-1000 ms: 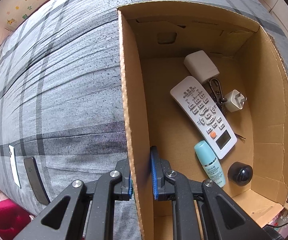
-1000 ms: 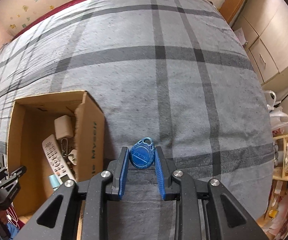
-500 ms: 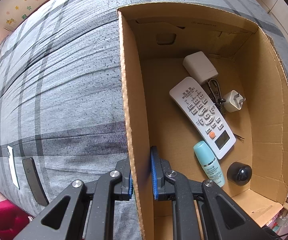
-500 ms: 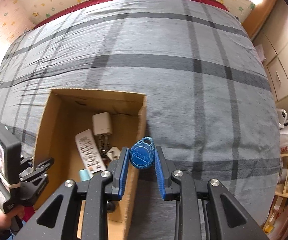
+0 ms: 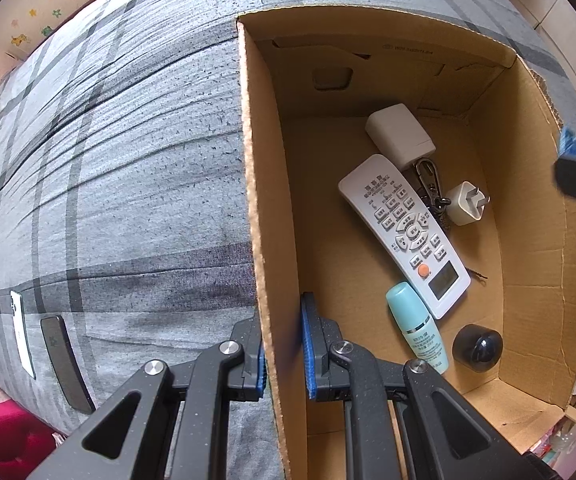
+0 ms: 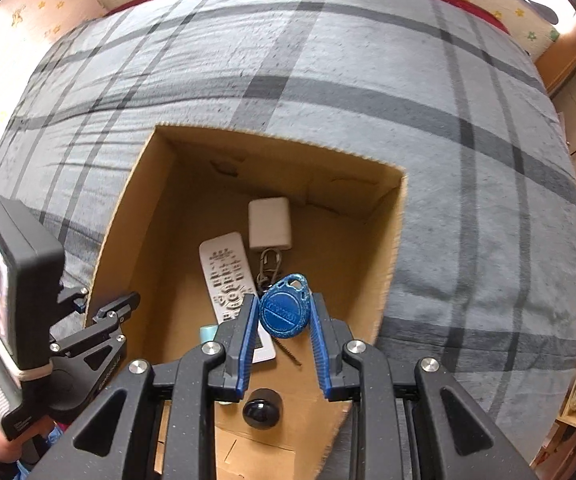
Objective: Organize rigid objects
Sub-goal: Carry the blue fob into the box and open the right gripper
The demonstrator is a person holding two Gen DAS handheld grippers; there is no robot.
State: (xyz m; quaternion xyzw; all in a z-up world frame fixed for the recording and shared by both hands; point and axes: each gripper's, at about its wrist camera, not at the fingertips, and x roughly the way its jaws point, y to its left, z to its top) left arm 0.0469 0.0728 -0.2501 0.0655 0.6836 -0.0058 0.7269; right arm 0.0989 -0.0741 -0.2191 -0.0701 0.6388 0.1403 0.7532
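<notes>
Two hand-held grippers work over a cardboard box (image 6: 383, 248) that sits on a bed covered in a grey plaid blanket (image 6: 367, 80). The left gripper (image 5: 284, 344) is clamped on the box's left wall, one blue pad outside and one inside, pinching the cardboard between them. The right gripper (image 6: 284, 322) hangs above the open box, its two blue pads squeezing a blue teardrop key fob (image 6: 286, 307) from either side; the fob stands on edge between them, over the box's interior.

Inside the box lies a white remote control (image 5: 403, 232), angled across the floor. A white rectangular charger block (image 5: 399, 134) lies at the remote's far end, and a metal carabiner clip on a chain (image 5: 429, 184) sits between the remote and a small white plug adapter (image 5: 463, 204). A pale teal bottle (image 5: 415, 328) lies touching the remote's near end, with a round black cap (image 5: 477, 348) just beside it.

On the blanket well left of the box lie a white phone (image 5: 22, 332) and a dark phone (image 5: 66, 360), side by side.
</notes>
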